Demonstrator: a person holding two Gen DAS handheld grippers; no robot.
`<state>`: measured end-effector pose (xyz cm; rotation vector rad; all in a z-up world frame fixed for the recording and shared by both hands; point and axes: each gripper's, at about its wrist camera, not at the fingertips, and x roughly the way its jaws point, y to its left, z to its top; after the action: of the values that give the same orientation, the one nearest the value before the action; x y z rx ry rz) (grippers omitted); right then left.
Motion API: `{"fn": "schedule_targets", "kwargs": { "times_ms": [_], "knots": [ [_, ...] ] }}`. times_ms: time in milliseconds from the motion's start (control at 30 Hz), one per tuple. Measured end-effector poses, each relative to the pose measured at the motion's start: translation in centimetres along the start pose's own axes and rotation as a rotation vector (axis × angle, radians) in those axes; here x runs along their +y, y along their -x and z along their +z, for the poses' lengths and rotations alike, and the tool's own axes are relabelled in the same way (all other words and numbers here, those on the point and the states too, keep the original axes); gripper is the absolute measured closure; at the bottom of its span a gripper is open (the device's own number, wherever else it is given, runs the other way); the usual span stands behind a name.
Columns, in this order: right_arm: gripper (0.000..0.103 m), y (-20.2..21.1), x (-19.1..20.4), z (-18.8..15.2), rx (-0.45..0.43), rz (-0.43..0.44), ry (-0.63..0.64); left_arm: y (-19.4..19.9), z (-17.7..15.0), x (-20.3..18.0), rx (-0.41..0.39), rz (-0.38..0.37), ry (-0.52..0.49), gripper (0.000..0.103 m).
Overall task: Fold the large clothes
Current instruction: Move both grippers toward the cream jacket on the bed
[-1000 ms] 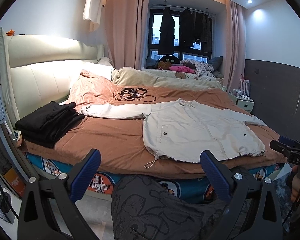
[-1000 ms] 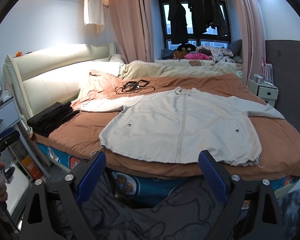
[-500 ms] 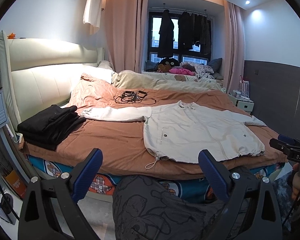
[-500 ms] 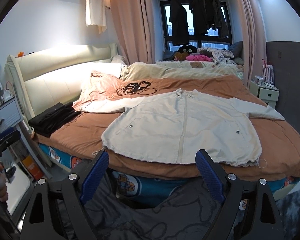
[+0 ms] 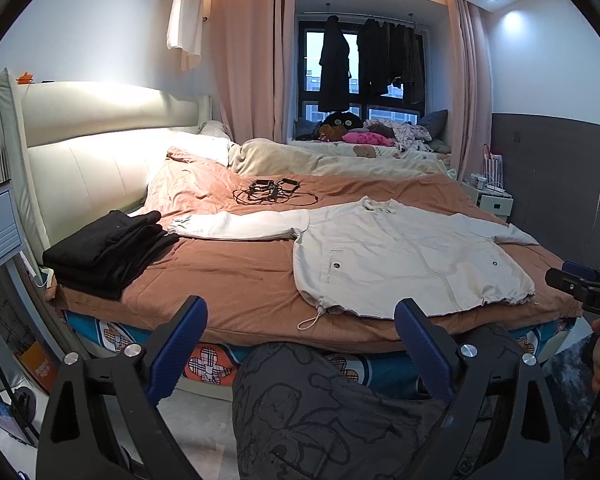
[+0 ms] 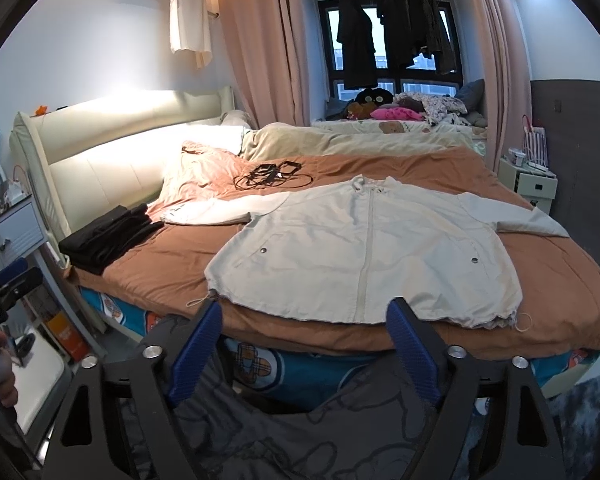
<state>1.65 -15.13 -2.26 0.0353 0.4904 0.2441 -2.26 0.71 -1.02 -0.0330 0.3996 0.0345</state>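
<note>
A cream zip jacket (image 5: 404,256) lies flat, front up, on the brown bedspread (image 5: 228,276), sleeves spread to both sides; it also shows in the right wrist view (image 6: 364,244). Its hem with drawstrings lies near the bed's front edge. My left gripper (image 5: 300,340) is open and empty, short of the bed edge, left of the jacket's hem. My right gripper (image 6: 304,340) is open and empty, just short of the hem's middle.
A stack of folded black clothes (image 5: 104,248) sits at the bed's left end by the cream headboard (image 5: 84,160). Black cables (image 5: 272,192) lie beyond the jacket. A nightstand (image 6: 532,184) stands at the right. My patterned dark trousers (image 5: 320,412) fill the foreground.
Both grippers have moved slightly forward and closer to the bed edge; the jacket has not moved.
</note>
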Motion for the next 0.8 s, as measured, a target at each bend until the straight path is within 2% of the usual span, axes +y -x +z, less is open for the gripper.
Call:
{"fn": "schedule_targets", "kwargs": {
  "times_ms": [133,200,367,600,800],
  "knots": [
    [0.008,0.1,0.1,-0.1,0.002,-0.003,-0.008,0.0,-0.1,0.1,0.007,-0.012,0.002,0.006],
    [0.004,0.2,0.0,-0.1,-0.003,-0.002,-0.017,0.1,-0.1,0.1,0.01,-0.017,0.002,0.002],
    [0.003,0.2,0.0,-0.1,-0.008,-0.007,-0.018,0.3,-0.1,0.3,-0.009,-0.033,0.011,0.001],
    [0.0,-0.3,0.0,0.3,0.003,0.006,-0.028,0.0,0.1,1.2,-0.034,-0.013,0.045,0.0],
    [0.0,-2.0,-0.1,1.2,0.014,0.008,-0.02,-1.9,0.9,1.9,-0.019,0.002,0.046,0.0]
  ]
}}
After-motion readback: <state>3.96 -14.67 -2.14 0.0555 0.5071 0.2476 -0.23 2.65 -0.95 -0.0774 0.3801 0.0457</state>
